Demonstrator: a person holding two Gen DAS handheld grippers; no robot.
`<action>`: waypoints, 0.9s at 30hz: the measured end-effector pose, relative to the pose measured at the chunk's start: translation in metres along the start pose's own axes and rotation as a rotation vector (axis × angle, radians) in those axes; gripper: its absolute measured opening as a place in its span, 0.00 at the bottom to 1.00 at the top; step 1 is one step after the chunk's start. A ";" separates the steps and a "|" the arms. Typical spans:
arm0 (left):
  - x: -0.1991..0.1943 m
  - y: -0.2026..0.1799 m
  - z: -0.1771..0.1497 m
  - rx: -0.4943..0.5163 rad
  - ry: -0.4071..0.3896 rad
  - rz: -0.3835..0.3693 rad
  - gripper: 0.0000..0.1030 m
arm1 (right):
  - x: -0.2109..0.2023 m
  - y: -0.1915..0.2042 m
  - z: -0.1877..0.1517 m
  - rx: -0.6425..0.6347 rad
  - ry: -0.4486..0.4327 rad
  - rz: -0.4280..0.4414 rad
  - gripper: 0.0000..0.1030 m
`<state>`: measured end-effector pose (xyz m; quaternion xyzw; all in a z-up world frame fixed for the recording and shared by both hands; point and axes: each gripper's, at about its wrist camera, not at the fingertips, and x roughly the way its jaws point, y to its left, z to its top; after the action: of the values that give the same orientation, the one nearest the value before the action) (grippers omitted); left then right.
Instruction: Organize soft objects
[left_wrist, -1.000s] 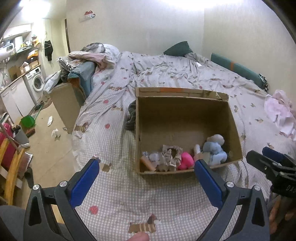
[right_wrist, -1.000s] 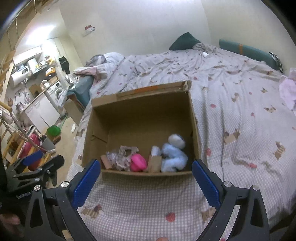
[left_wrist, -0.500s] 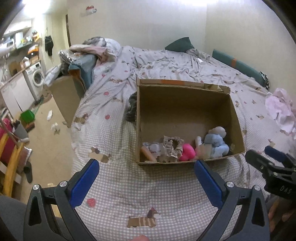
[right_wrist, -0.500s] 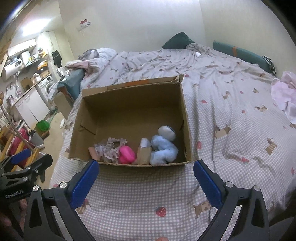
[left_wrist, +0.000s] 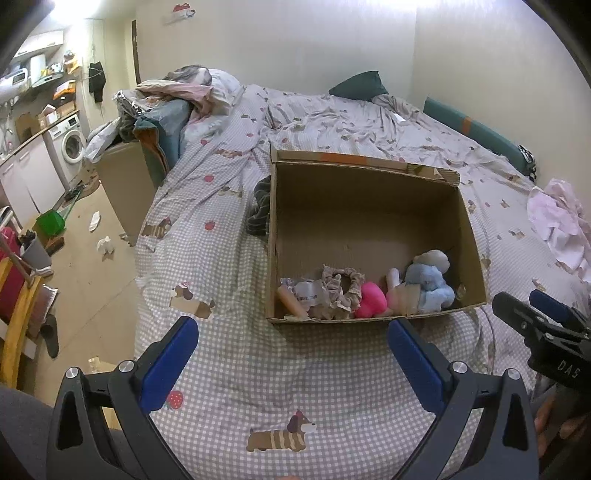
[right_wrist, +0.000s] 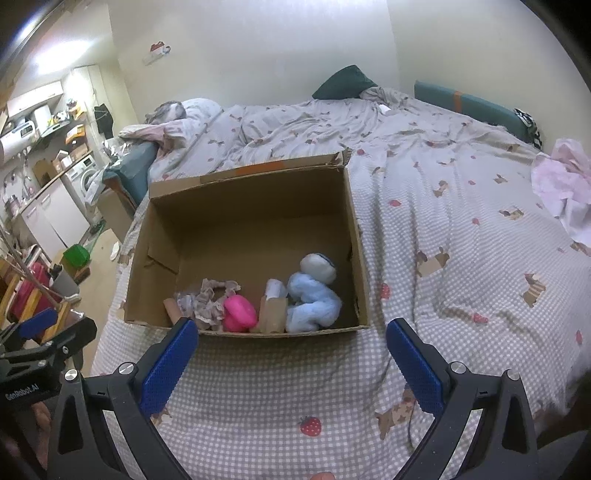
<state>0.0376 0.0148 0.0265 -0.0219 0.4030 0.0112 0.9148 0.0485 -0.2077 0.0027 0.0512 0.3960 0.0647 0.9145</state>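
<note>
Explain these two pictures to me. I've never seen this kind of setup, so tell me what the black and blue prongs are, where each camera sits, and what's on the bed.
There is no robot here. A person holds a hand-operated clamp in each hand, and each clamp carries a wide-angle camera that looks forward along its two blue-padded fingers.

One picture comes from the left gripper, the other from the right gripper. Each view also catches the other clamp at its edge.

Both grippers are open and hold nothing.

In front of them, on a bed with a checked, dog-print cover, sits an open cardboard box. Along its near wall lie a blue plush toy, a pink soft toy, a beige frilly scrunchie and a few smaller items I cannot identify. A pink cloth lies farther right on the bed.
</note>
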 end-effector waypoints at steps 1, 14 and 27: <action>0.000 0.000 0.000 0.000 -0.001 0.000 0.99 | 0.000 0.000 0.000 -0.002 0.000 -0.001 1.00; -0.001 0.005 0.000 -0.013 -0.001 -0.008 0.99 | -0.002 0.000 -0.001 -0.007 -0.001 0.000 1.00; 0.001 0.003 0.001 -0.029 0.007 -0.032 0.99 | -0.002 0.001 0.001 0.001 0.001 0.023 1.00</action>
<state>0.0388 0.0179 0.0258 -0.0418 0.4055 0.0024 0.9131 0.0482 -0.2074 0.0046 0.0563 0.3958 0.0750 0.9136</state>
